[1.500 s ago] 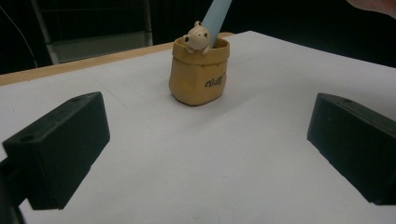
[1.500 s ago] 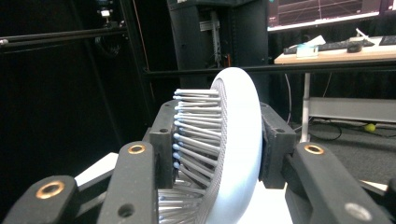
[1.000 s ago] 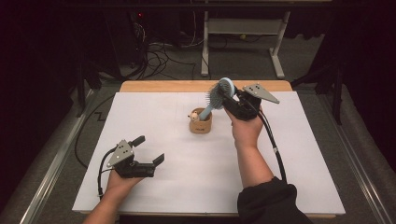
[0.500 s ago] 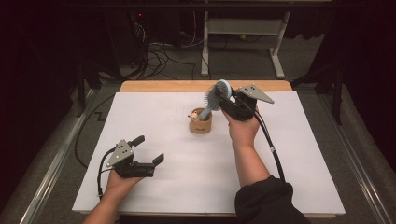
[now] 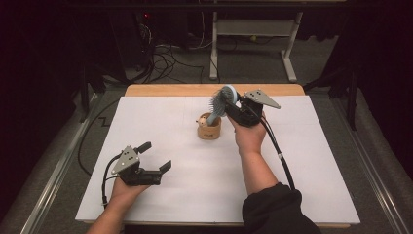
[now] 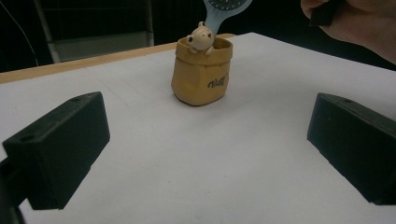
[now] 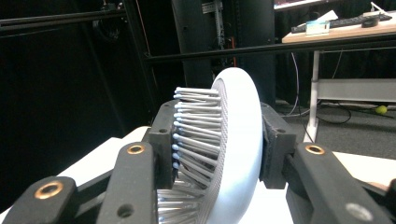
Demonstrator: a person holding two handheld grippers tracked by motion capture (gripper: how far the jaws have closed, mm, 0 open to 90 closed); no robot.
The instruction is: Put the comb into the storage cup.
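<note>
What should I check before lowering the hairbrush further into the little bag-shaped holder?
1. Right gripper shut on the hairbrush head: ok.
2. Brush handle tip inside the holder: ok, it enters behind the bear figure.
3. Holder upright on the white table cover: ok.
4. Left gripper open, apart from the holder: ok.
5. Handle reaching the holder's bottom: cannot tell.

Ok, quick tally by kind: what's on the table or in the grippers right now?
Hairbrush, pale blue, clamped in the right gripper, handle in the holder: 1
Tan holder, bag-shaped, with a small animal figure at its rim: 1
Left gripper, jaws apart, holding nothing: 1
Total: 2 things, 2 grippers
</note>
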